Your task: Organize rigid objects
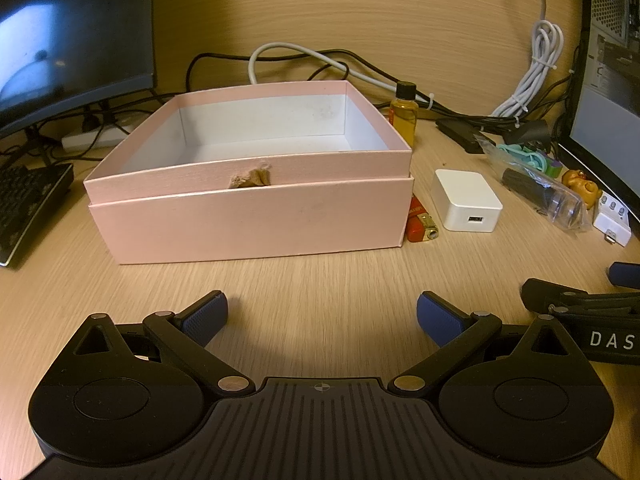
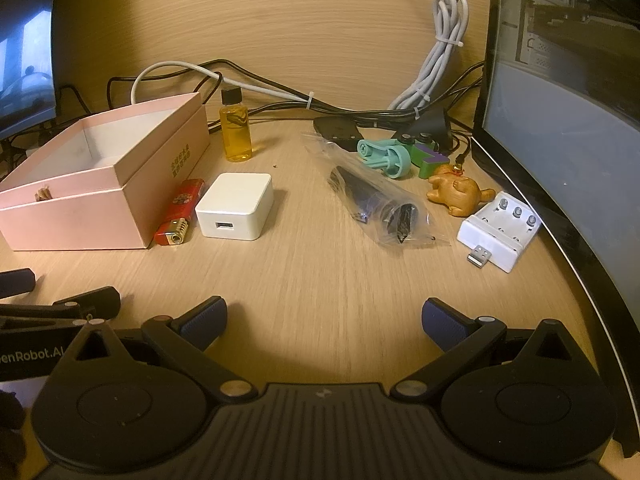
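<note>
Since both hand-held grippers, left (image 1: pixel 322 316) and right (image 2: pixel 323 318), are held apart and empty, the white USB charger (image 2: pixel 236 210), lying just beside the red lighter (image 2: pixel 179 213) against the pink box (image 2: pixel 100 184), is judged nearer the right one.

wooden desk (image 1: pixel 320 280), wood-panel wall (image 1: pixel 360 12), monitors (image 1: pixel 72 40)

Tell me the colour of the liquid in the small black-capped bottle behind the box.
Amber yellow; the bottle shows best in the right wrist view.
</note>
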### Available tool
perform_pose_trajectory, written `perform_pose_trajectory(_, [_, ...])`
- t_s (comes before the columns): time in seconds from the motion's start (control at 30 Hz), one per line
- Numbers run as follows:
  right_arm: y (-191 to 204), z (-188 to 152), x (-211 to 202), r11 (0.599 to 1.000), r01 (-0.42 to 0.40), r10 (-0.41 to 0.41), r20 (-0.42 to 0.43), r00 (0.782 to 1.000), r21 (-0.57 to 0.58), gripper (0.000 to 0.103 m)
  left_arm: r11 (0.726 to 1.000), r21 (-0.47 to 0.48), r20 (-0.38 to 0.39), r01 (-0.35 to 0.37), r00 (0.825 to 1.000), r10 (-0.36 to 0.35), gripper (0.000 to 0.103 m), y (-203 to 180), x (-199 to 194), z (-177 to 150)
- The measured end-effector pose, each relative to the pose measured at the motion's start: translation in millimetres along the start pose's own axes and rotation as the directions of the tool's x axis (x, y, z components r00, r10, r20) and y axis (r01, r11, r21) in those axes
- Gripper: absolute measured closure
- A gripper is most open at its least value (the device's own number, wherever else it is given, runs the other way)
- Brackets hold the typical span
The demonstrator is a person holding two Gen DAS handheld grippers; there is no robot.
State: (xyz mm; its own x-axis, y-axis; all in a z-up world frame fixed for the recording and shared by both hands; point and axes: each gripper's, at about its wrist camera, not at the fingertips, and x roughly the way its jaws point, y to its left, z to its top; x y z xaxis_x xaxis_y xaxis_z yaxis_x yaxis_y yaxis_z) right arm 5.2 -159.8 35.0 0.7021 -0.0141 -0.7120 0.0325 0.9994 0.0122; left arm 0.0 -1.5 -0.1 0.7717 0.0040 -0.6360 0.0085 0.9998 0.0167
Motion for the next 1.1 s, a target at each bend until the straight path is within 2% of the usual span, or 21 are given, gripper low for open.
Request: perform_pose_trajectory(1.1, [-0.2, 0.6, -0.7, 1.000, -0.004, 0.004, -0.002, 1.000, -0.001, 0.000, 1.000, -0.001, 0.000, 0.001, 1.000, -0.001, 0.000, -0.9, 0.3, -0.3])
